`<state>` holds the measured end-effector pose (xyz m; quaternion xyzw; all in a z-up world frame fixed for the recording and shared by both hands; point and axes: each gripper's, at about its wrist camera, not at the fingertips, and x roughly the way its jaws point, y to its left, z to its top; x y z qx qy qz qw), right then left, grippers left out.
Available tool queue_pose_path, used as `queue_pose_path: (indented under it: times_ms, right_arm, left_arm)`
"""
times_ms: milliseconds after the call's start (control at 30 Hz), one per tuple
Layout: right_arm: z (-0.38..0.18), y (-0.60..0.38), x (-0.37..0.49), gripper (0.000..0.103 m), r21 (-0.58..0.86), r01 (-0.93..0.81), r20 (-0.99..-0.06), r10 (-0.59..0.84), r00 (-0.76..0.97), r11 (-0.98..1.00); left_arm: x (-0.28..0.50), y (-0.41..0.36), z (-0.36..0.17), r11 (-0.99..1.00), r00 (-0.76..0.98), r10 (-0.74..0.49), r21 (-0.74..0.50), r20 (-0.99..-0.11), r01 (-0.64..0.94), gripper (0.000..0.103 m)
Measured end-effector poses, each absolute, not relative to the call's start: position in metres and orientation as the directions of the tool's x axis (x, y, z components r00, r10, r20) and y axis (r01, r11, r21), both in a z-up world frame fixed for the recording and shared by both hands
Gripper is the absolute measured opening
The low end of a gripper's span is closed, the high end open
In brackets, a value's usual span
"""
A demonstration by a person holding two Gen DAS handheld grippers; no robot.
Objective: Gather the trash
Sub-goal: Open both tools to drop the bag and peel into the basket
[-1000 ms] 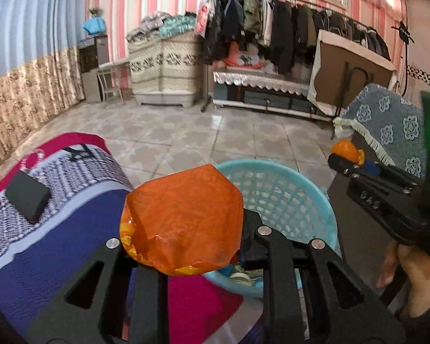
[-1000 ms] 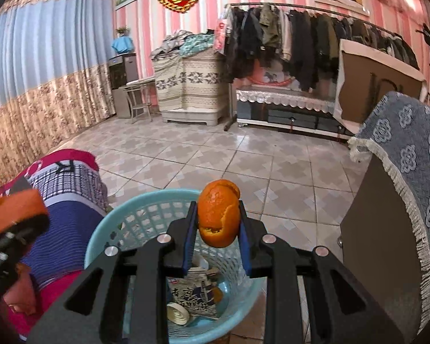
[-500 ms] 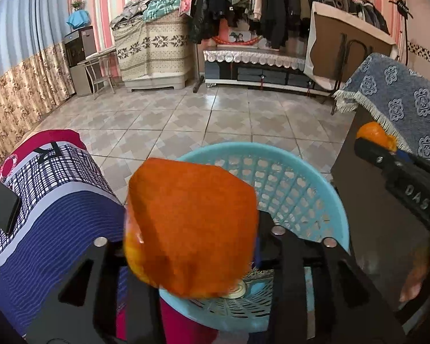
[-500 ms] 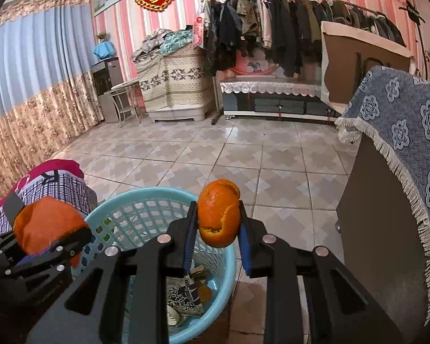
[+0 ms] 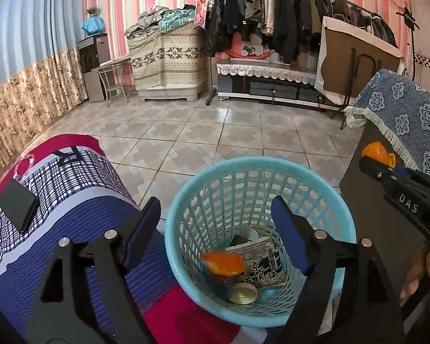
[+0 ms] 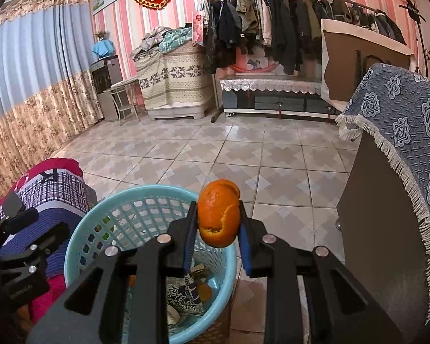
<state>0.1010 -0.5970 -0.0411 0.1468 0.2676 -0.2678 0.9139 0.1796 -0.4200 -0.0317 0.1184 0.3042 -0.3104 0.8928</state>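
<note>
Both of my grippers were over the blue basket (image 5: 315, 183), which stood on the tiled floor between the patterned bedcover (image 5: 71, 200) and the dark cabinet (image 6: 381, 215) under its blue fringed cloth (image 6: 401, 120).

The left gripper (image 5: 215, 223) stood spread above the basket's mouth; its jaws had just been opening, and nothing lay between the blue pads. The orange wrapper (image 5: 222, 262) I had carried there showed blurred inside the basket, low against the printed packet (image 5: 261, 263) and just above a round metal lid (image 5: 243, 293). I judged it falling or only just landed; I could not tell which. I had aimed straight down the middle so that a light, crumpled piece would not catch the rim.

The right gripper (image 6: 218, 226) was pinching a piece of orange peel (image 6: 218, 218) by its two sides, upright between the pads. It hung at the basket's far rim on the cabinet side, more over the edge than over the hollow. I judged that it needed carrying in toward the centre before I let go, or the peel might glance off the rim onto the tiles.

A dark phone (image 5: 17, 203) lay on the bedcover, well apart from the basket; not trash, so left alone.
</note>
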Motion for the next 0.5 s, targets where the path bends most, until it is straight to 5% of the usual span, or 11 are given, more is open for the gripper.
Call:
queue_pose_path:
  times_ms: [500]
  right_arm:
    - [-0.045, -0.574, 0.124, 0.027, 0.107, 0.522, -0.57, -0.378, 0.73, 0.846]
  left_arm:
    - [0.192, -0.36, -0.003, 0.879, 0.75, -0.394, 0.02, -0.532, 0.476, 0.096]
